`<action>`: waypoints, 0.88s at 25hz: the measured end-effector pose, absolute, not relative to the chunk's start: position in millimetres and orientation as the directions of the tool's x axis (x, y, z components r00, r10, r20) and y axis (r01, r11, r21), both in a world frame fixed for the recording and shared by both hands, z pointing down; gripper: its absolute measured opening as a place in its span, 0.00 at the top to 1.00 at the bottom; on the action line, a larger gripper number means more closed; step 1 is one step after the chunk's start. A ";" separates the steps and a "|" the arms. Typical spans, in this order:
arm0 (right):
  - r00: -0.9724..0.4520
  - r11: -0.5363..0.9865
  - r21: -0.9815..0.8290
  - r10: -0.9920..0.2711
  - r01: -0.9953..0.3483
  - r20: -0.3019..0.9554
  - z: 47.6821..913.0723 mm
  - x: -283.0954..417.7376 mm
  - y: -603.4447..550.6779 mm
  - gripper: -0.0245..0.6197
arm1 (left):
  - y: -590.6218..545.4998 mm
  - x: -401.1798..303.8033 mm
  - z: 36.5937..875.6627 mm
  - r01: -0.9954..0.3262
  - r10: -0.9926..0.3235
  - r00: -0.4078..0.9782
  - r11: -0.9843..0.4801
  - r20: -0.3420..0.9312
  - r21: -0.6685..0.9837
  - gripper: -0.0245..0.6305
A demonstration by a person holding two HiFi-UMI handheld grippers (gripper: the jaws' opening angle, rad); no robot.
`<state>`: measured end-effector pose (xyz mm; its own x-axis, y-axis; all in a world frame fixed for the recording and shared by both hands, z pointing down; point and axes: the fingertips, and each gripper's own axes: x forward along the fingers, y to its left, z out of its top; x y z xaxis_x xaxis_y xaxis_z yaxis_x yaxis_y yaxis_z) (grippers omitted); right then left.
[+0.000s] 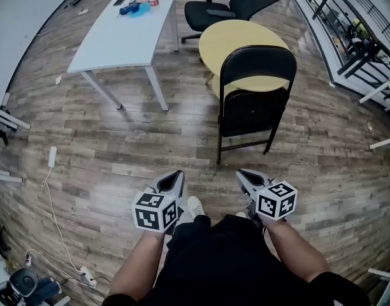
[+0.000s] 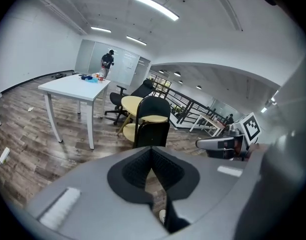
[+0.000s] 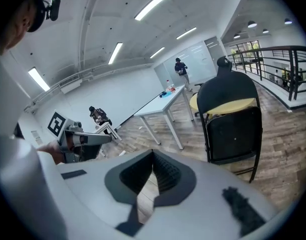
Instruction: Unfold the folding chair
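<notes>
A black folding chair (image 1: pixel 253 101) stands folded flat and upright on the wooden floor, leaning by a round yellow table (image 1: pixel 241 44). It also shows ahead in the left gripper view as the chair (image 2: pixel 152 121) and at the right in the right gripper view as the chair (image 3: pixel 232 121). My left gripper (image 1: pixel 176 175) and right gripper (image 1: pixel 243 174) are held side by side in front of the person's body, short of the chair and not touching it. Both are shut with nothing between the jaws.
A white rectangular table (image 1: pixel 127 25) with small items stands at the back left. A black office chair (image 1: pixel 236 5) sits behind the yellow table. Railings (image 1: pixel 348 24) run along the right. A white cable and power strip (image 1: pixel 52 157) lie on the floor at the left.
</notes>
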<state>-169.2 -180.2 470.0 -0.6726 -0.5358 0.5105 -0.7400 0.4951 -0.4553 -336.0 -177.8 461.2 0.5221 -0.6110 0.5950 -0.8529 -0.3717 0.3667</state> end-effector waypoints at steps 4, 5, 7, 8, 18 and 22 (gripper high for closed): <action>-0.655 0.490 -0.435 -0.566 -0.755 0.500 457.8 -182.5 -184.0 0.95 | -187.2 -355.4 457.2 -0.852 -0.615 0.524 -0.382 0.589 0.359 0.95; -0.651 0.489 -0.430 -0.572 -0.759 0.499 455.7 -185.1 -184.3 0.95 | -188.9 -359.4 457.1 -0.852 -0.615 0.524 -0.381 0.589 0.360 0.95; -0.644 0.486 -0.422 -0.582 -0.765 0.497 452.2 -188.4 -184.9 0.95 | -191.4 -364.5 456.0 -0.849 -0.614 0.528 -0.385 0.587 0.362 0.95; -0.641 0.483 -0.421 -0.586 -0.768 0.496 450.6 -189.3 -184.7 0.95 | -191.8 -365.7 455.0 -0.847 -0.612 0.532 -0.390 0.586 0.362 0.95; -0.610 0.439 -0.426 -0.627 -0.791 0.485 448.4 -184.5 -189.4 0.95 | -193.3 -367.4 449.3 -0.831 -0.588 0.554 -0.432 0.589 0.351 0.95; -0.618 0.449 -0.428 -0.621 -0.785 0.482 453.2 -186.4 -195.2 0.95 | -196.3 -369.0 451.2 -0.837 -0.588 0.544 -0.431 0.598 0.338 0.95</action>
